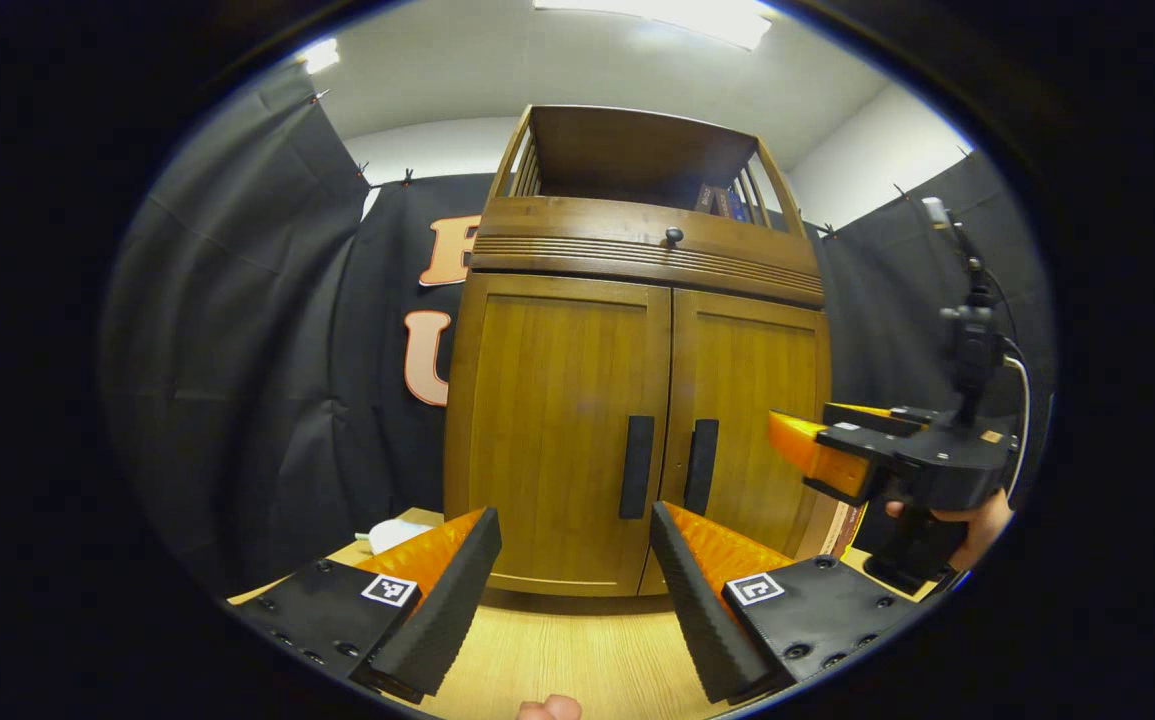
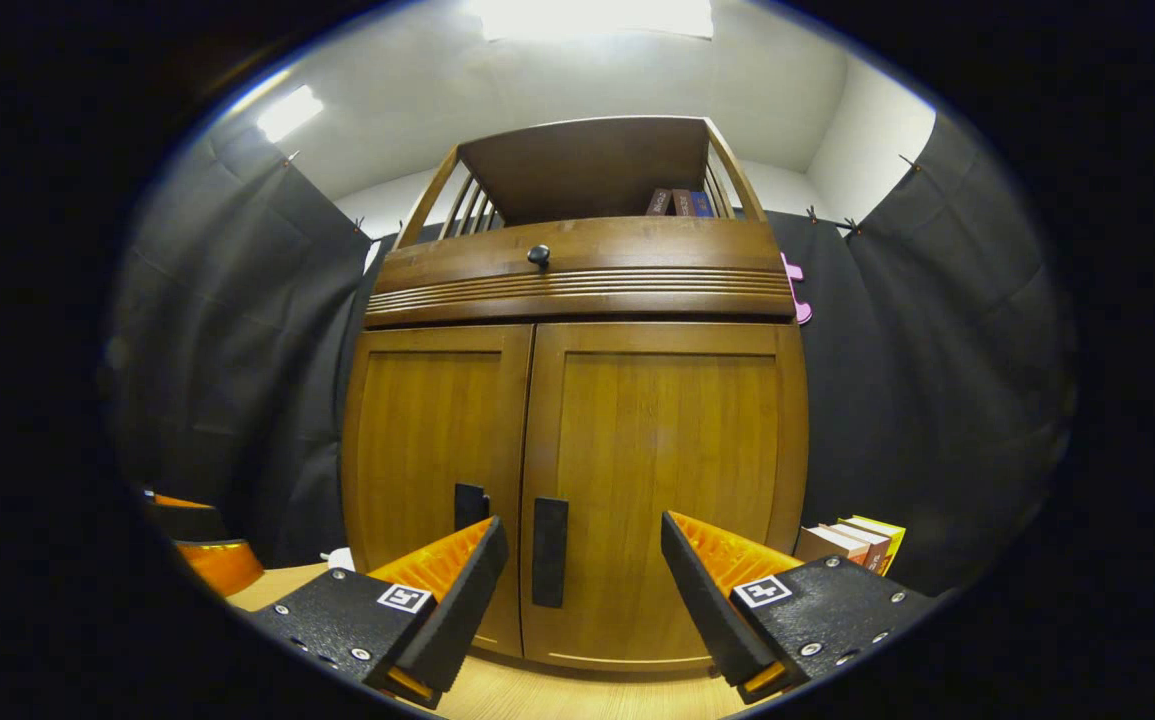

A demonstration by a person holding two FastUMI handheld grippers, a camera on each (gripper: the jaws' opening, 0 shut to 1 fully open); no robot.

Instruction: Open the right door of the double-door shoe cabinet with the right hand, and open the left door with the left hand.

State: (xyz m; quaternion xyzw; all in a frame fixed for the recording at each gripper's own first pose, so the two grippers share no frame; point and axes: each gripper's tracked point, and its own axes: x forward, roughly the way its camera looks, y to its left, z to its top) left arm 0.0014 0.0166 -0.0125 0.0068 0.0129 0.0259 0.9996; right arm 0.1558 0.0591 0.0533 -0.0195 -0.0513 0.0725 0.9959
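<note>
A brown wooden shoe cabinet [image 1: 557, 400] [image 2: 577, 480] stands on the table with both doors shut. Each door carries a black vertical handle near the middle seam: the left door's handle [image 1: 636, 466] [image 2: 470, 505] and the right door's handle [image 1: 701, 466] [image 2: 549, 551]. My left gripper [image 1: 575, 565] is open, a short way in front of the two handles. My right gripper [image 2: 585, 575] is open too, close to the cabinet, and the right handle shows in the gap between its fingers. In the left gripper view the right gripper [image 1: 872, 455] is held by a hand at the right, level with the right door.
A drawer front with a black knob [image 1: 674, 236] [image 2: 538, 254] runs above the doors, under an open shelf holding books [image 2: 679, 203]. More books [image 2: 852, 540] lie right of the cabinet. A white object [image 1: 392, 533] sits on the wooden table [image 1: 577, 650] at the left. Black cloth walls surround.
</note>
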